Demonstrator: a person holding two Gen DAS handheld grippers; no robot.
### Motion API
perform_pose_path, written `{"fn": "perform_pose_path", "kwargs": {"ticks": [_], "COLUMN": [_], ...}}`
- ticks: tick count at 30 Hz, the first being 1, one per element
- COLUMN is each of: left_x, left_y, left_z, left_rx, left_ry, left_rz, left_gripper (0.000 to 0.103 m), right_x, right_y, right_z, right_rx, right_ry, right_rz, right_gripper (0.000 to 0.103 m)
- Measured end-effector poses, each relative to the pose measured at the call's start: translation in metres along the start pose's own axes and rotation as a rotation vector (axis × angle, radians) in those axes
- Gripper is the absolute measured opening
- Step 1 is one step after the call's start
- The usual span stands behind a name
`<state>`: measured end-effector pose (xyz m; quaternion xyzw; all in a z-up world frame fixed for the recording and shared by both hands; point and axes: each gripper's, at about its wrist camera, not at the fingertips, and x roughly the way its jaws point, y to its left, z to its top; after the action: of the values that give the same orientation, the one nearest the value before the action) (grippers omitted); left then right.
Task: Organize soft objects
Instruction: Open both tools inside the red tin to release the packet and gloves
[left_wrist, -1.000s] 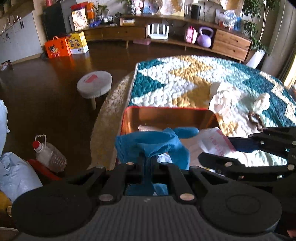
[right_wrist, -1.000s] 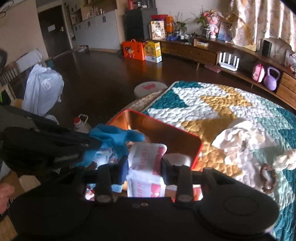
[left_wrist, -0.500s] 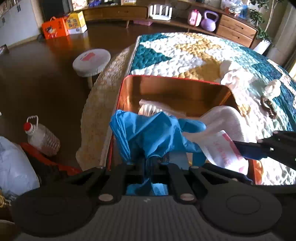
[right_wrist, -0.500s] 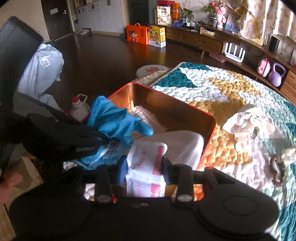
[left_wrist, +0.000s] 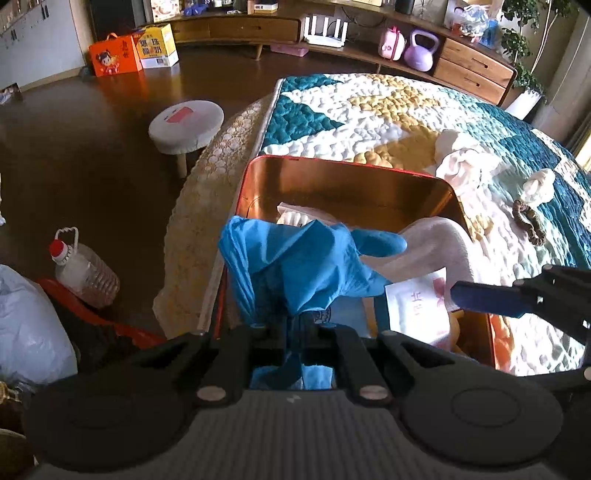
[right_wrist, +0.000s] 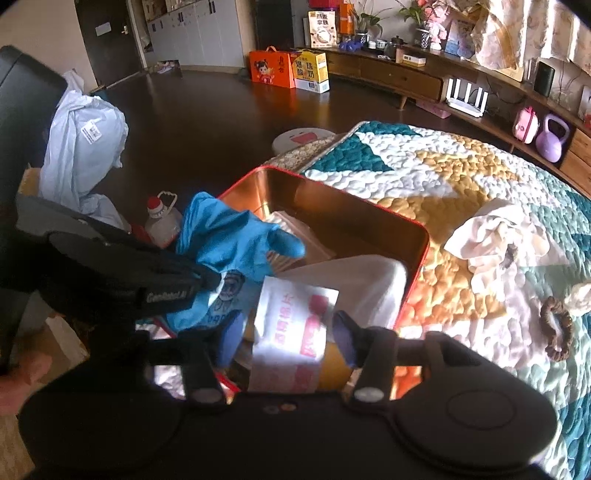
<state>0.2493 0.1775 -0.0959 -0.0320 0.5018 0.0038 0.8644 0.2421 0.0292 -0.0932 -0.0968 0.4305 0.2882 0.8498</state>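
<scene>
Left gripper (left_wrist: 293, 330) clamped on blue glove (left_wrist: 299, 266), hanging over the near end of red tin (left_wrist: 347, 173), presumably for dropping in; right gripper (right_wrist: 286, 334) spread wide, white-and-pink packet (right_wrist: 291, 332) loose between its fingers above the tin.

A crumpled blue rubber glove (left_wrist: 306, 266) is hanging above the near left corner of a red-rimmed, copper-lined rectangular metal tin (left_wrist: 347, 184), one finger pointing right. A white-and-pink paper sachet packet (right_wrist: 291, 332) is sitting tilted over the tin's near end. A folded white cloth (right_wrist: 354, 280) is lying inside against the right wall. A crumpled white rag (right_wrist: 498, 232) is lying on the quilt, well apart from the tin.
</scene>
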Motion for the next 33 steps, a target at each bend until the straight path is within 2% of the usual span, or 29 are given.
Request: {"fn": "perform_pose_path", "kwargs": {"ticks": [5, 15, 17, 22, 26, 27, 29, 31, 33], "left_x": [-0.013, -0.046, -0.053, -0.069, -0.078, -0.08, -0.082, -0.086, -0.091], "left_y": [-0.003, -0.012, -0.017, -0.033, -0.043, -0.045, -0.05, -0.055, -0.06], "left_z": [-0.001, -0.009, -0.01, -0.014, -0.017, -0.018, -0.019, -0.021, -0.023], "left_rx": [0.009, 0.007, 0.008, 0.028, 0.031, 0.03, 0.029, 0.021, 0.01], "left_ry": [-0.024, -0.093, -0.104, -0.137, -0.151, -0.154, -0.164, -0.185, -0.218], "left_rz": [-0.003, -0.002, 0.004, 0.008, -0.023, -0.029, -0.038, -0.064, -0.077], "left_gripper": [0.006, 0.007, 0.007, 0.007, 0.008, 0.013, 0.031, 0.069, 0.075], "right_x": [-0.012, -0.048, -0.056, -0.077, -0.092, -0.095, -0.102, -0.11, -0.117], "right_y": [0.0, -0.008, -0.01, -0.02, -0.031, -0.035, -0.043, -0.052, -0.061], "right_z": [-0.002, -0.009, -0.012, -0.018, -0.025, -0.027, -0.031, -0.036, -0.042], "right_rx": [0.001, 0.022, 0.024, 0.032, 0.04, 0.045, 0.057, 0.067, 0.077], "right_ry": [-0.016, -0.064, -0.082, -0.118, -0.14, -0.146, -0.155, -0.165, -0.173], "right_rz": [0.006, 0.03, 0.033, 0.042, 0.049, 0.052, 0.055, 0.054, 0.049], "right_gripper": [0.063, 0.068, 0.074, 0.078, 0.082, 0.082, 0.083, 0.084, 0.084]}}
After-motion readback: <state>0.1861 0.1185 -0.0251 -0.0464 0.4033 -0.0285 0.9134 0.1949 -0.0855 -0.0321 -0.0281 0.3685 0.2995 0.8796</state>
